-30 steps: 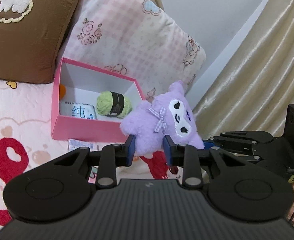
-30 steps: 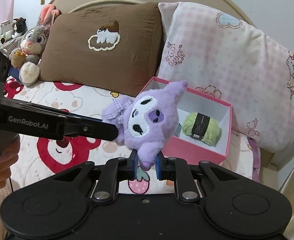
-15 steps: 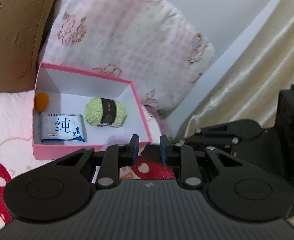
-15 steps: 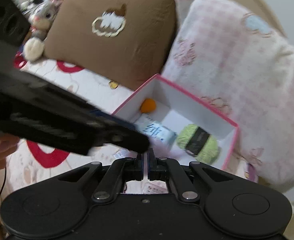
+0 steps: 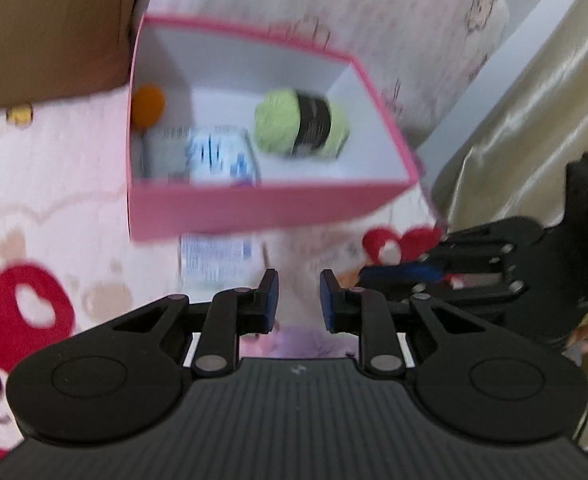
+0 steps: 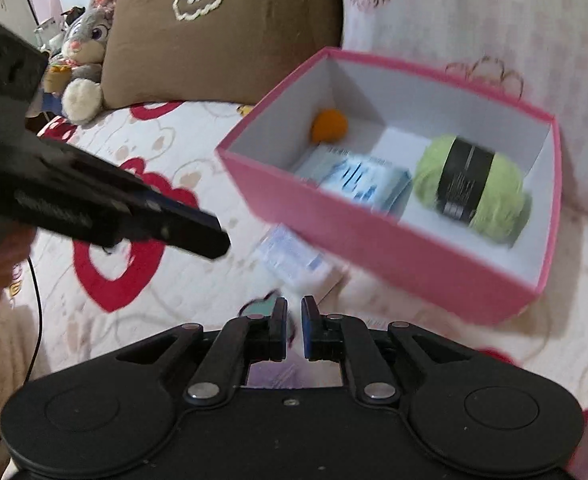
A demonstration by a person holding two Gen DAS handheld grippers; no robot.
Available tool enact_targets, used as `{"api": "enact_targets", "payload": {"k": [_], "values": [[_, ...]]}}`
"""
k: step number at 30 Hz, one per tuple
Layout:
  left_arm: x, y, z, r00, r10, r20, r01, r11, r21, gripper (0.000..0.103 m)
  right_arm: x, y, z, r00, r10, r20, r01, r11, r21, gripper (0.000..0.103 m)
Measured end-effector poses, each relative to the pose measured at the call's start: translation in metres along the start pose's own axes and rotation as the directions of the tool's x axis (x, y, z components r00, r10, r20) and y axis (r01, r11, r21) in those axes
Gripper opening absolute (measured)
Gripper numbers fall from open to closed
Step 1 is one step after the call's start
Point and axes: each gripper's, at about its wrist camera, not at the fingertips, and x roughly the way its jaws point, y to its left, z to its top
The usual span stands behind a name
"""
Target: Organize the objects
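Note:
A pink box (image 5: 254, 204) stands on the bed against the pillows. It holds a green yarn ball (image 5: 278, 124), an orange ball (image 5: 148, 104) and a blue-white tissue pack (image 5: 218, 156). My left gripper (image 5: 297, 292) hovers over the bedspread in front of the box, shut, with nothing between its pads. My right gripper (image 6: 294, 320) is also shut and empty, to the box's (image 6: 373, 252) near left. A lilac patch (image 5: 305, 340) shows under the fingers; the purple plush is otherwise hidden. A second small packet (image 6: 290, 256) lies before the box.
A brown pillow (image 6: 222, 40) and a pink checked pillow (image 6: 493, 12) lean behind the box. A grey rabbit plush (image 6: 86, 40) sits far left. A beige curtain (image 5: 533, 100) hangs at the right. The bedspread carries red bear prints.
A second ago both grippers held the purple plush in the air; it has left both jaws. Both grippers have tipped down and dropped closer to the bed and box.

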Motion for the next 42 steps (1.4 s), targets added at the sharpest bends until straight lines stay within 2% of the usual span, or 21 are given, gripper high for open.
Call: {"api": "enact_targets", "payload": {"k": [4, 6, 10, 11, 12, 18, 21, 25, 27, 34, 38, 41, 42], "values": [[0.013, 0.005, -0.028, 0.999, -0.022, -0.026, 0.022, 1.0, 0.006, 0.021, -0.006, 0.011, -0.019, 1.0, 0.005, 0.015, -0.006, 0.999, 0.042, 0.018], [0.012, 0.004, -0.039, 0.999, -0.027, -0.027, 0.028, 0.999, 0.032, 0.021, -0.012, 0.022, -0.03, 0.999, -0.015, 0.039, 0.015, 1.0, 0.024, 0.03], [0.004, 0.007, -0.062, 0.999, -0.04, -0.003, 0.04, 0.998, 0.057, 0.026, -0.025, 0.041, -0.055, 0.994, -0.048, 0.096, 0.046, 0.999, 0.018, 0.039], [0.0, 0.007, -0.068, 0.999, -0.043, 0.004, 0.042, 0.997, 0.064, 0.028, -0.028, 0.044, -0.06, 0.992, -0.06, 0.109, 0.057, 0.998, 0.028, 0.046], [-0.003, 0.008, -0.074, 0.999, -0.038, 0.011, 0.037, 0.997, 0.069, 0.032, -0.031, 0.046, -0.067, 0.99, -0.067, 0.12, 0.062, 0.997, 0.041, 0.052], [-0.018, 0.003, -0.104, 0.997, 0.005, 0.077, -0.015, 0.992, 0.126, 0.052, -0.038, 0.058, -0.097, 0.983, -0.108, 0.152, 0.089, 0.988, 0.125, 0.07], [-0.011, -0.001, -0.112, 0.995, 0.028, 0.091, -0.043, 0.985, 0.166, 0.055, -0.029, 0.057, -0.111, 0.986, -0.118, 0.118, 0.096, 0.979, 0.178, 0.073], [0.011, 0.0, -0.115, 0.997, -0.004, 0.077, -0.008, 0.988, 0.156, 0.055, -0.013, 0.055, -0.122, 0.987, -0.14, 0.074, 0.118, 0.963, 0.243, 0.076], [0.024, 0.0, -0.114, 0.997, 0.003, 0.071, -0.014, 0.987, 0.16, 0.055, -0.007, 0.054, -0.127, 0.987, -0.149, 0.068, 0.126, 0.957, 0.262, 0.085], [0.056, 0.014, -0.102, 0.998, -0.016, 0.067, 0.01, 0.996, 0.091, 0.055, 0.022, 0.056, -0.124, 0.987, -0.156, 0.043, 0.143, 0.965, 0.219, 0.086], [0.071, 0.026, -0.097, 0.998, -0.041, 0.054, 0.04, 0.999, 0.027, 0.058, 0.038, 0.051, -0.124, 0.983, -0.182, 0.025, 0.171, 0.955, 0.241, 0.086], [0.072, 0.031, -0.096, 0.993, -0.093, 0.072, 0.093, 0.996, 0.0, 0.049, 0.041, 0.048, -0.123, 0.976, -0.212, 0.046, 0.195, 0.95, 0.242, 0.084], [0.072, 0.032, -0.095, 0.991, -0.117, 0.063, 0.118, 0.993, -0.006, 0.036, 0.039, 0.048, -0.123, 0.975, -0.215, 0.062, 0.196, 0.954, 0.228, 0.079]]}}
